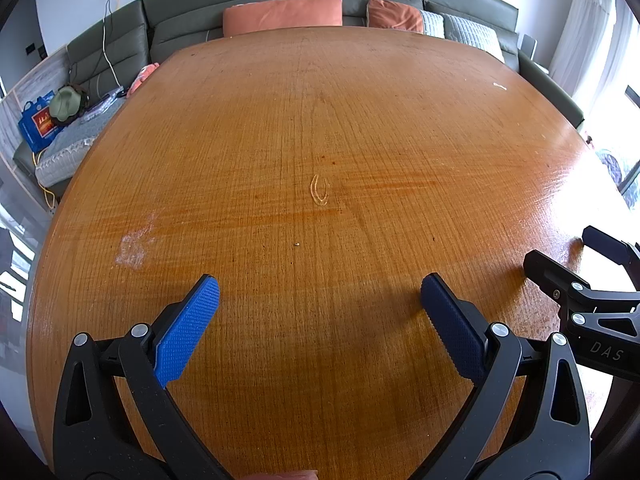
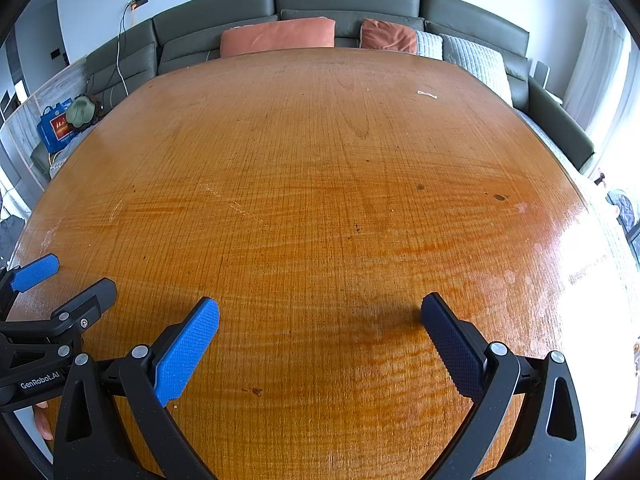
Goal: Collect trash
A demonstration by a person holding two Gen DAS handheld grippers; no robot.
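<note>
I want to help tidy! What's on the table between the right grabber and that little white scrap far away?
Only bare table lies between right gripper and white scrap, right wrist view.

Each black hand-held gripper (image 1: 320,304) carries blue textured pads (image 1: 188,330) (silver rivets, "DAS" and "GenRobot.AI" lettering).

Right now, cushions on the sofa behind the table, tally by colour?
Orange cushions: 2, a long one and a smaller one
Grey quilted cushions: 2, one beside the smaller orange, one further right
Total: 4
</note>
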